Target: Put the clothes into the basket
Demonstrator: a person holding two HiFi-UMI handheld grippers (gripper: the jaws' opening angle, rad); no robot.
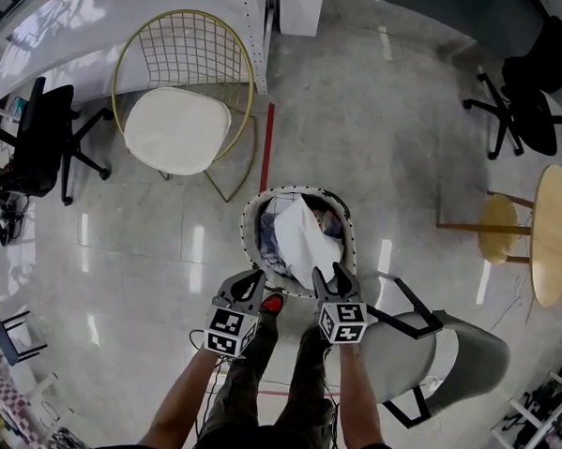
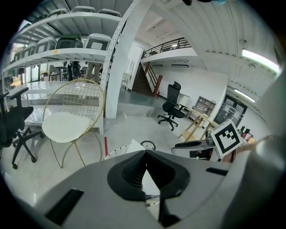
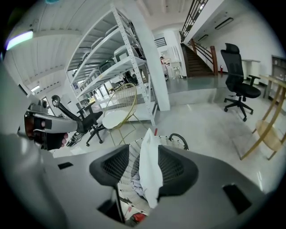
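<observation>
Head view: basket (image 1: 246,228) on floor just ahead of person's feet, clothes inside. White garment (image 1: 303,244) lies in basket, one end rising betw. jaws of right gripper (image 1: 336,276); jaws apart, not pinching it. Left gripper (image 1: 248,283) at basket's near rim, jaws together, tips touching. Gold wire chair (image 1: 184,101) well apart.

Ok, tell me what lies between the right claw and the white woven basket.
A white cloth rises from the white woven basket, between the right claw's open jaws. The right gripper view shows it.
</observation>
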